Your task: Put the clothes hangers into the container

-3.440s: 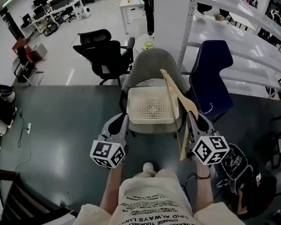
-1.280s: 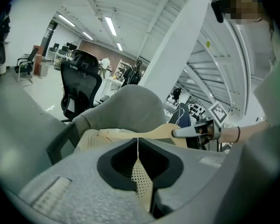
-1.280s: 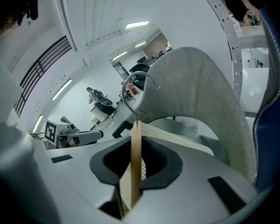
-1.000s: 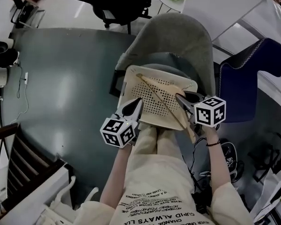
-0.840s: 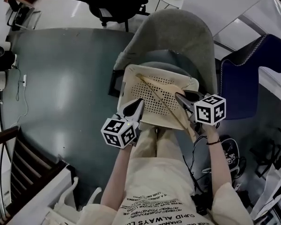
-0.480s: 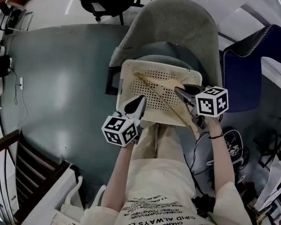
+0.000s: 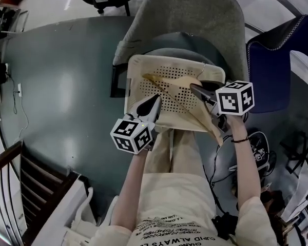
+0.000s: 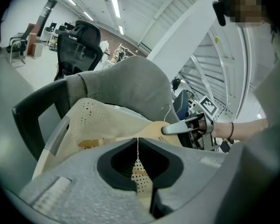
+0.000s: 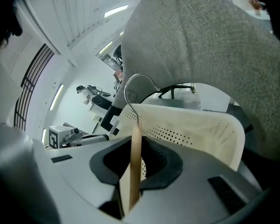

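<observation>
A cream perforated basket (image 7: 169, 70) sits on the seat of a grey chair (image 7: 195, 14). My right gripper (image 7: 193, 88) is shut on a wooden clothes hanger (image 7: 167, 83) near its metal hook (image 9: 137, 90). One arm of the hanger slants down inside the basket; the other sticks out over the basket's near right rim. In the right gripper view the hanger (image 9: 135, 157) stands edge-on between the jaws. My left gripper (image 7: 156, 99) hovers over the basket's near left part, shut with nothing in it; in its own view the pads (image 8: 137, 141) meet above the basket (image 8: 84, 120).
A dark blue chair (image 7: 277, 60) stands to the right of the grey one. The person's legs (image 7: 174, 152) are right against the basket's near edge. A cable and a bag (image 7: 256, 152) lie on the floor at the right; wooden rails (image 7: 20, 188) are at the lower left.
Both grippers have come down toward the basket. The hanger went down with the right gripper, and its far arm now reaches deeper into the basket.
</observation>
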A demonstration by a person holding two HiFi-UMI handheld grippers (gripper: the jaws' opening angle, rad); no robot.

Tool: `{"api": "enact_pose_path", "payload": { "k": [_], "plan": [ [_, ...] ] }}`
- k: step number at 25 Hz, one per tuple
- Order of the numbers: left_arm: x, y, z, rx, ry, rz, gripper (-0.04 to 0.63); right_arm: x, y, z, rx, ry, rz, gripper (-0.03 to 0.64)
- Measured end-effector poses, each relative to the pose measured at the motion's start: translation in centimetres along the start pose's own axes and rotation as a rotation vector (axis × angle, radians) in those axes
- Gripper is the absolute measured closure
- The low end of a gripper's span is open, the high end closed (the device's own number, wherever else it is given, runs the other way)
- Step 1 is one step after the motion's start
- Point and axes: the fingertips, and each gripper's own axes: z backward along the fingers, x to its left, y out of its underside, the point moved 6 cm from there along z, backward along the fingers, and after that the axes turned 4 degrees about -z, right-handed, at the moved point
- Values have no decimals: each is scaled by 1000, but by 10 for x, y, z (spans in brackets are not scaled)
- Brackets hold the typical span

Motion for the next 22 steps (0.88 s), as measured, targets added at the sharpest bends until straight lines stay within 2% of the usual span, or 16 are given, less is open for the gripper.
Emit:
{"api": "enact_pose_path", "payload": {
  "k": [9, 17, 22],
  "plan": [
    [-4, 10, -7, 9, 1, 11, 571, -8, -3, -9, -43, 7, -45, 560],
    [-10, 12, -12, -2, -5, 18, 571, -19, -4, -11, -76, 49, -115, 558],
    [-11, 13, -15, -3, -11, 18, 571, -28, -7, -12, -81, 146, -130, 549]
  ]
}}
